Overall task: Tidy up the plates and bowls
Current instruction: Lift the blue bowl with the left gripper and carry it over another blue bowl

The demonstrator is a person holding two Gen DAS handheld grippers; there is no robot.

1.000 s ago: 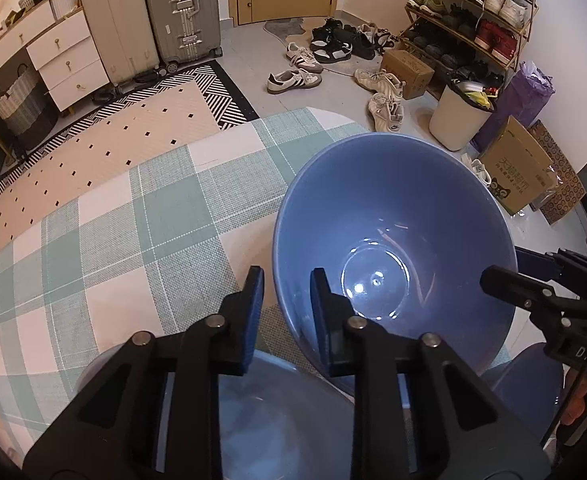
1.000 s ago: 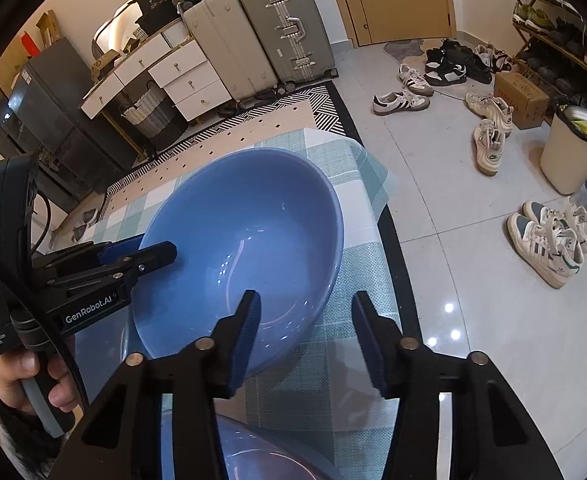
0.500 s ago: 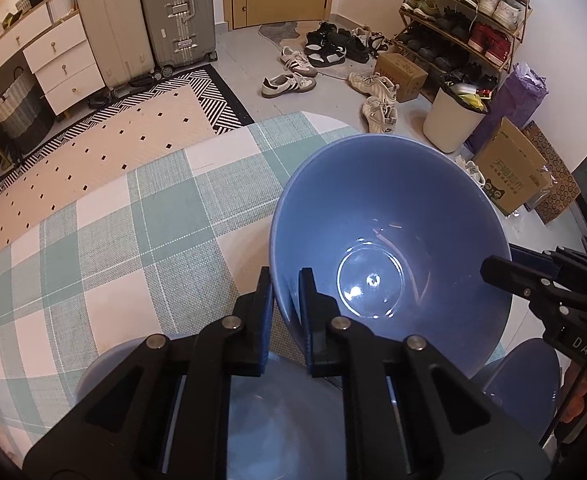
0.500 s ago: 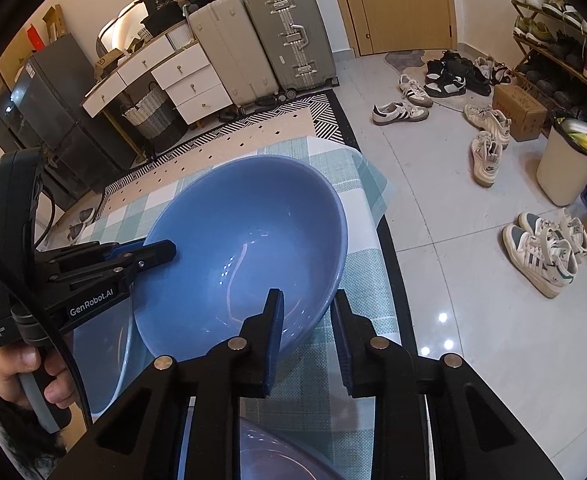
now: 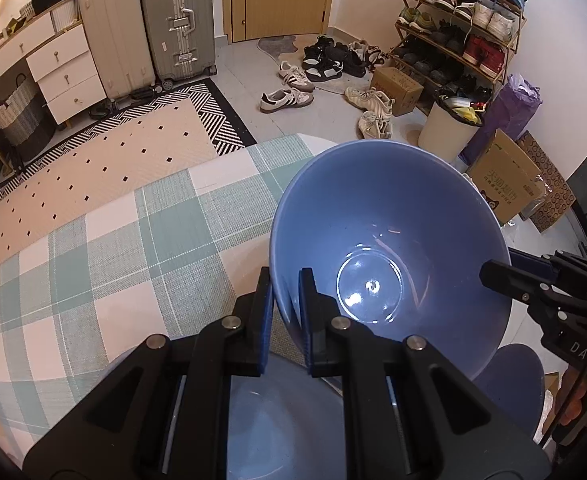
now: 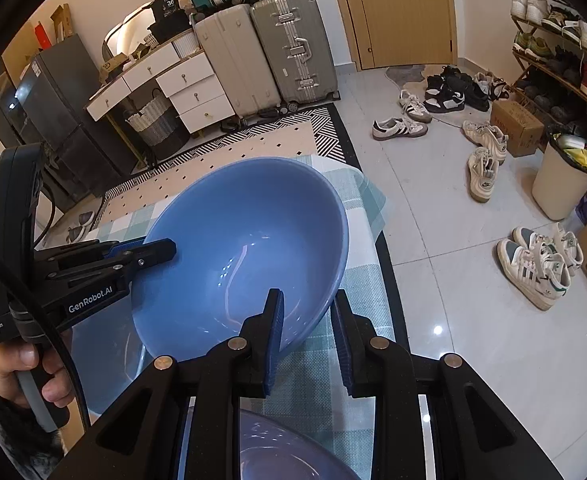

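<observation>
A large blue bowl [image 5: 389,240] is held tilted above the checked tablecloth [image 5: 133,248]. My left gripper [image 5: 285,280] is shut on the bowl's near-left rim. My right gripper [image 6: 307,308] straddles the bowl's right rim [image 6: 253,248] with one finger inside and one outside; a gap shows between the outer finger and the rim, so its grip is unclear. The right gripper also shows in the left wrist view [image 5: 525,276], and the left gripper in the right wrist view [image 6: 153,252]. A second blue bowl [image 5: 277,420] lies below the left gripper.
A blue plate [image 5: 509,380] lies at the right under the bowl. Another blue dish [image 6: 285,444] sits under the right gripper. The table's right edge drops to a tiled floor with shoes [image 6: 533,264], a bin [image 6: 561,176] and suitcases [image 6: 285,48].
My left gripper closed onto the bowl's rim. My right gripper narrowed around the opposite rim, then opened slightly. The bowl rose a little and tilted.
</observation>
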